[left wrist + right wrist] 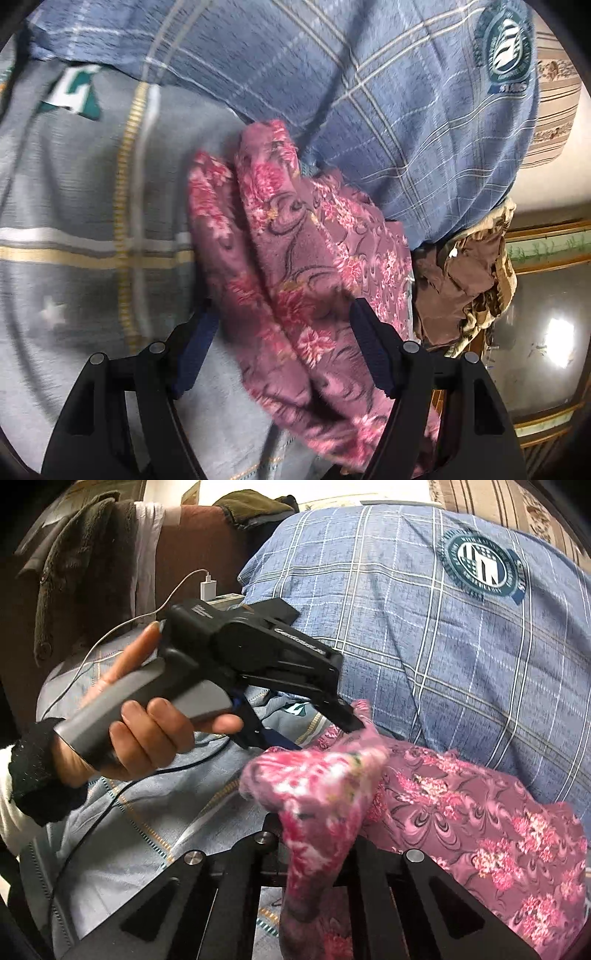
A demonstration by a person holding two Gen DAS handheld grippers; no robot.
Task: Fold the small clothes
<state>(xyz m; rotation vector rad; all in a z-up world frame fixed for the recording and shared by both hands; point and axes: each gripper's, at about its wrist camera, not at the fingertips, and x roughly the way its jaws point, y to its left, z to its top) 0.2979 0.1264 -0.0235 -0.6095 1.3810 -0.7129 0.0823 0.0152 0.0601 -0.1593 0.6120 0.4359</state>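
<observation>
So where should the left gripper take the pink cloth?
Take the raised fold of the cloth running between the fingers of the open left gripper, coming straight ahead along it. The fold stands up in a ridge, and the right gripper holds the other end.

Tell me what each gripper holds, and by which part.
The right gripper pinches a bunched fold of the pink floral garment. The left gripper stands open around the same cloth; no clamp is visible.

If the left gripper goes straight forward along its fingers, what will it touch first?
Most likely the pink floral fleece garment, which already lies between the open jaws of the left gripper. Behind it is the blue plaid pillow; depth is unclear.
</observation>
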